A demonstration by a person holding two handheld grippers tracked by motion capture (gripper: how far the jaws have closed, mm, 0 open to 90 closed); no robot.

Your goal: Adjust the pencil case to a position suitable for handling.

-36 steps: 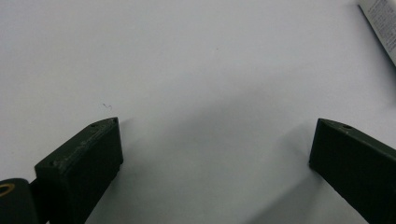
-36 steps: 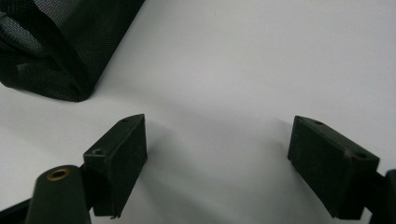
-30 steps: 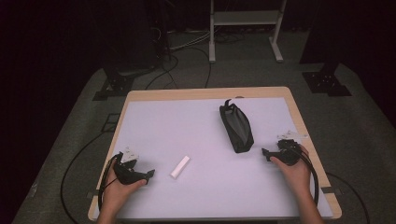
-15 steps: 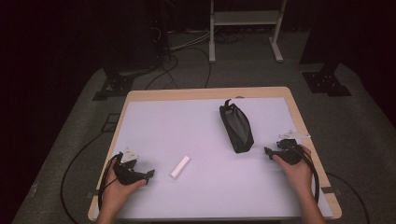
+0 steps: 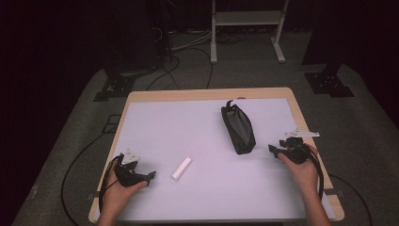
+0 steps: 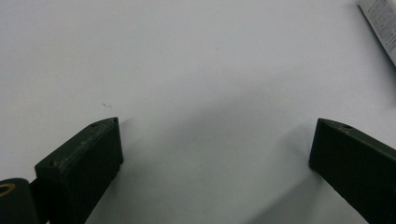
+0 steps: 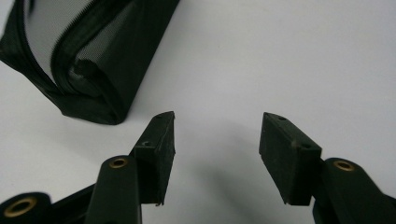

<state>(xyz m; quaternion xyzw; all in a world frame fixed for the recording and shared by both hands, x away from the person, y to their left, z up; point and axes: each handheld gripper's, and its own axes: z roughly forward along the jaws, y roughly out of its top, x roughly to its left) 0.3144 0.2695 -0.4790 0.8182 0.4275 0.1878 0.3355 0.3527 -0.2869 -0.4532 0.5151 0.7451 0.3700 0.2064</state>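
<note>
High view: the black mesh pouch (image 5: 238, 128) lies at about 1 o'clock from the table's (image 5: 202, 207) centre, the small white tube (image 5: 181, 168) at about 7 o'clock. The right gripper (image 5: 273, 149) rests just beside the pouch's near end, at its 4 o'clock; its jaws have just been closing and now stand partly apart – nothing lies between them. The left gripper (image 5: 151, 176) rests at 8 o'clock from the tube, jaws wide apart and empty.

Risks, as a judgement: narrowed jaws may slide off the soft pouch wall or pinch only loose mesh, so the pouch would sag or drag; the tube may roll if nudged end-on.

Hard to make out – whether the pouch's zip is open or what it holds. In the left gripper view the tube (image 6: 380, 23) is cut off at the frame's 1 o'clock corner.
</note>
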